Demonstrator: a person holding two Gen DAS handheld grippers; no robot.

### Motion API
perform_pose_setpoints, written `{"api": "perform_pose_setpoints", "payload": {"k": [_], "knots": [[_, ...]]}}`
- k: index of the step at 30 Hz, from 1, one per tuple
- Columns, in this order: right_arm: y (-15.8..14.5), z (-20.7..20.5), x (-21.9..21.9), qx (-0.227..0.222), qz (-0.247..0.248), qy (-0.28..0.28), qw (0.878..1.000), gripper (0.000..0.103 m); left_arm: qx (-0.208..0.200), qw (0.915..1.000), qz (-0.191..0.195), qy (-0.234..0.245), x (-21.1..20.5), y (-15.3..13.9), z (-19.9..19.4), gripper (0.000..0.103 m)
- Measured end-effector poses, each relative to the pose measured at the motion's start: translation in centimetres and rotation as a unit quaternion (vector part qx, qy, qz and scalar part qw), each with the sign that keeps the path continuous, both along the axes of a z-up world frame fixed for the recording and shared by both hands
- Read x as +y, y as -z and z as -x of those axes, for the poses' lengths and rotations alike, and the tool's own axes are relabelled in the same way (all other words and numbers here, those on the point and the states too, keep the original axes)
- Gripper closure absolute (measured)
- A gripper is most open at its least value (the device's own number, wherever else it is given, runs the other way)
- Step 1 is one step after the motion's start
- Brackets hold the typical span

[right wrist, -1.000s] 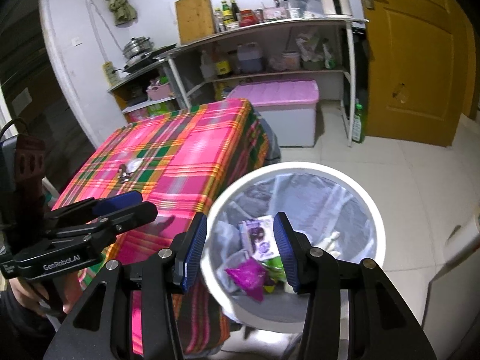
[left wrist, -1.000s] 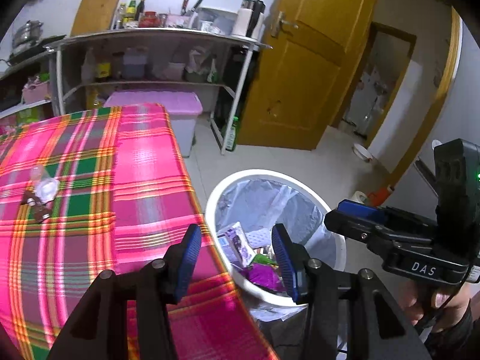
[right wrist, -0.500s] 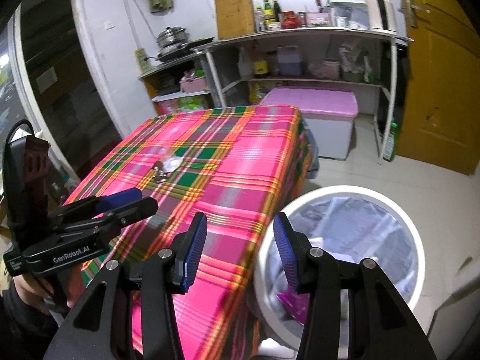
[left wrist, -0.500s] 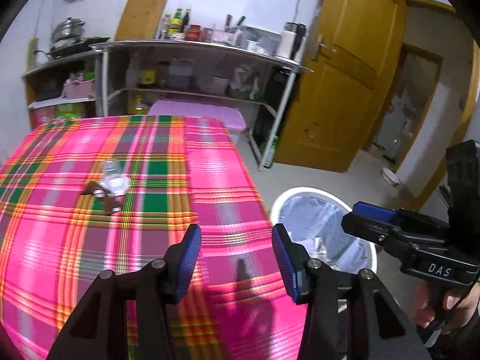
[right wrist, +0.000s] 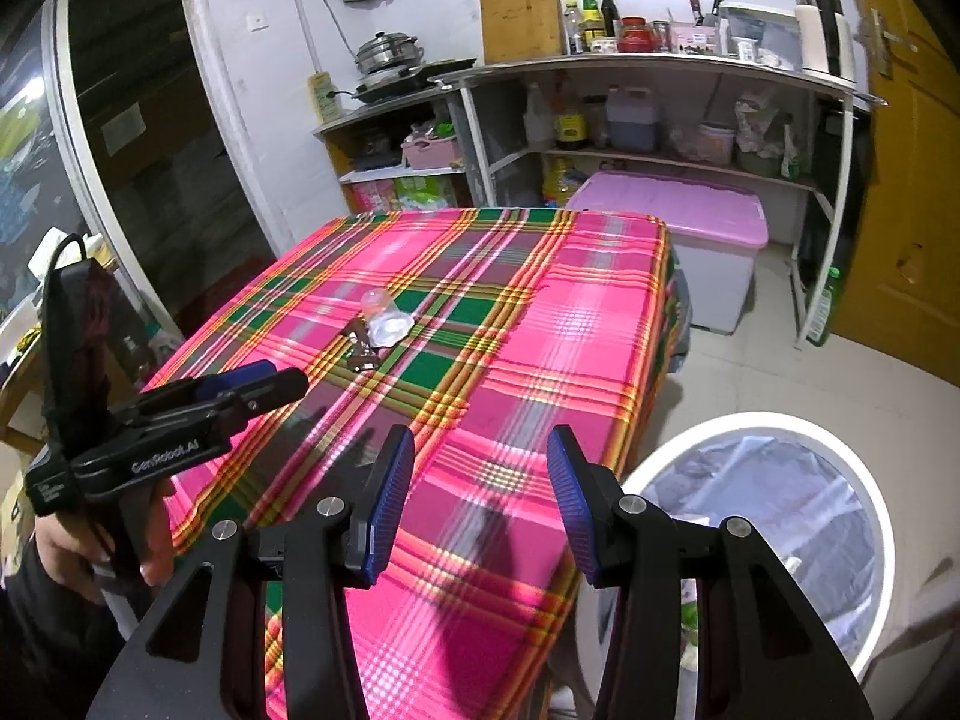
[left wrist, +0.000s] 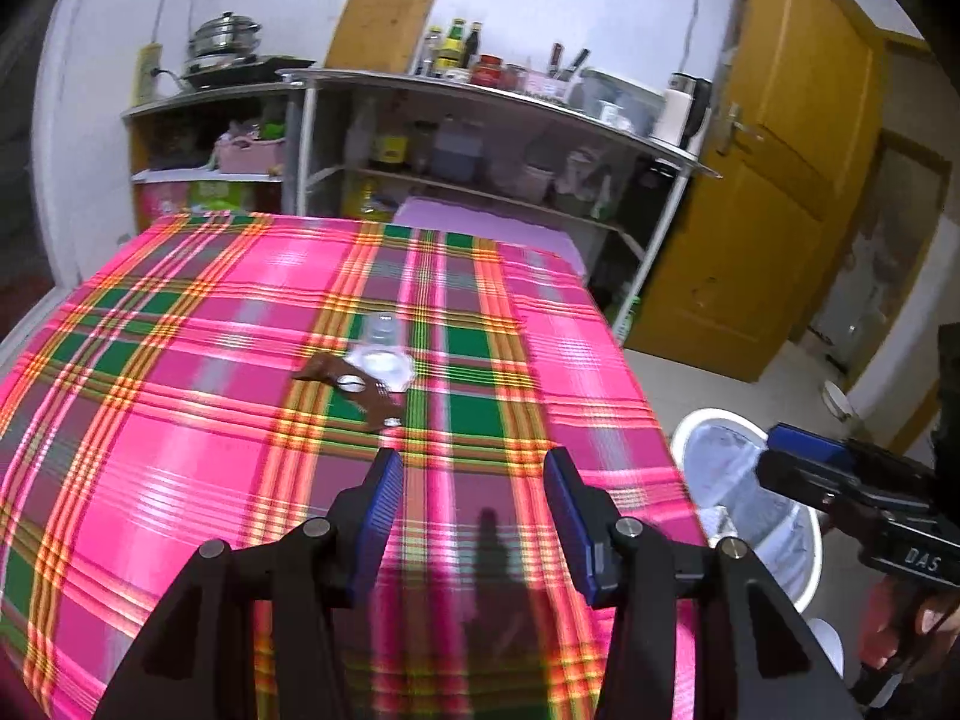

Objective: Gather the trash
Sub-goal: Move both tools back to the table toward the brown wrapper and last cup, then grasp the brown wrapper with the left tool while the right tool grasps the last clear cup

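A brown wrapper (left wrist: pixel 360 391) and a clear crumpled plastic cup (left wrist: pixel 384 354) lie together mid-table on the pink plaid cloth (left wrist: pixel 180 420); they also show in the right wrist view, wrapper (right wrist: pixel 359 348) and cup (right wrist: pixel 387 324). My left gripper (left wrist: pixel 474 510) is open and empty above the cloth, just short of the wrapper. My right gripper (right wrist: pixel 480 492) is open and empty over the table's near corner. The white lined trash bin (right wrist: pixel 780 504) stands on the floor at the table's right; it also shows in the left wrist view (left wrist: pixel 738 480).
A pink-lidded storage box (right wrist: pixel 678 210) sits beyond the table under metal shelves (right wrist: pixel 660 72) full of bottles and containers. A yellow door (left wrist: pixel 768 180) is at the right. A dark glass door (right wrist: pixel 120 150) is at the left.
Both grippers have swung left from above the trash bin to above the table. The wrapper and cup now lie straight ahead of the left gripper. Both stay open and empty.
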State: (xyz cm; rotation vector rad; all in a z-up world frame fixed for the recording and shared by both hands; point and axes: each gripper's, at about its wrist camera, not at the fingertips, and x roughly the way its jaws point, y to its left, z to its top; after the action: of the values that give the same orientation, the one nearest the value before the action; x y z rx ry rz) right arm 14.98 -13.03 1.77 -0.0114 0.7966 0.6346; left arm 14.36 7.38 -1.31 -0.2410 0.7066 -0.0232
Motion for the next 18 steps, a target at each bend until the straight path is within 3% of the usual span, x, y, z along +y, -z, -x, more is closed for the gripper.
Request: {"api": "perform_pose_setpoints", "payload": {"k": [10, 18], "knots": [[0.7, -1.6, 1.5, 0.009, 0.005, -0.007, 1.000, 0.056, 0.028, 0.9988, 0.009, -0.038, 3.3, 1.9, -3.4, 0.051], [1.1, -3.0, 2.3, 0.014, 0.009, -0.007, 1.000, 0.056, 0.054, 0.9972, 0.007, -0.051, 3.5, 3.8, -7.4, 0.051]]}}
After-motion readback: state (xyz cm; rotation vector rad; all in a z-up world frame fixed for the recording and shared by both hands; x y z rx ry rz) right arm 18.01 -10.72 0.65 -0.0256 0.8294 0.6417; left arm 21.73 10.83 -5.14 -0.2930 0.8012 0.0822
